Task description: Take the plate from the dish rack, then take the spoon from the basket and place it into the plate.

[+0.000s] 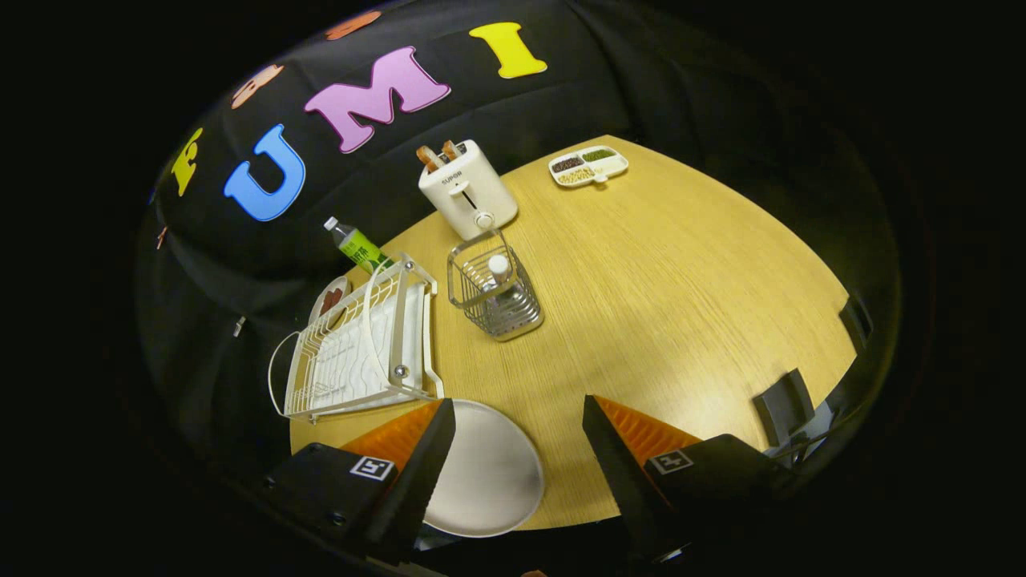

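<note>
Spanning most of the scene, a light wooden tabletop [681,304] carries all items. Dish rack [361,349], white wire, stands at the left side with no plate in its slots. Plate [489,473], white and round, lies flat on the near part of the tabletop, just ahead of the tongs [519,449] and partly hidden by their left finger. Tongs are released, fingers spread wide and grasping nothing. Toaster [467,190], white, stands at the far side with two slices of bread projecting from its slots. Basket [495,296], wire, stands between toaster and plate, just right of the rack; spoon [498,268] stands upright inside it, handle end up. Divided tray [587,166] of seeds or grains lies far right. Green-labelled bottle [357,245] lies tilted beyond the rack.
</note>
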Demonstrator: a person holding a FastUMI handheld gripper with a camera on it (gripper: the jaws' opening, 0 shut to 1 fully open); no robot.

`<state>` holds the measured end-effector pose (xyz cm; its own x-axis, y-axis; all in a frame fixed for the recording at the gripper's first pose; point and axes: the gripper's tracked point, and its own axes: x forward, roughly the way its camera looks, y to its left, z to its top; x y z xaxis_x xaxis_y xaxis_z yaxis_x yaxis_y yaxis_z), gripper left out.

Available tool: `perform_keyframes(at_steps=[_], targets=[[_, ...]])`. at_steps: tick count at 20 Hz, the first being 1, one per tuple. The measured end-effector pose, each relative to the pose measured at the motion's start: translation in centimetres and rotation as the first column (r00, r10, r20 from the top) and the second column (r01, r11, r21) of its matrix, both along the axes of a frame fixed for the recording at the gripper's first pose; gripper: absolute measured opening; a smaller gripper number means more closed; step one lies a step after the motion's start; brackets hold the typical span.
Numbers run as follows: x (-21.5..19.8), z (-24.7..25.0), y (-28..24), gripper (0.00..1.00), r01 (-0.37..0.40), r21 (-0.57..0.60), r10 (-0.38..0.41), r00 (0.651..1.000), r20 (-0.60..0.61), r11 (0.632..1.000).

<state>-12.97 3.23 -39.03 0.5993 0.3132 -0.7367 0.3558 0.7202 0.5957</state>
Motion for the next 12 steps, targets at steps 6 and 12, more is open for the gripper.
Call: perform_keyframes(at_steps=[6,12], targets=[[2.7,6.1,-2.3,0.99,-0.036,-0.079,0.049,0.986,0.161,0.996],[5.9,9.4,-4.1,0.98,-0.120,-0.196,0.168,0.952,0.254,0.973]])
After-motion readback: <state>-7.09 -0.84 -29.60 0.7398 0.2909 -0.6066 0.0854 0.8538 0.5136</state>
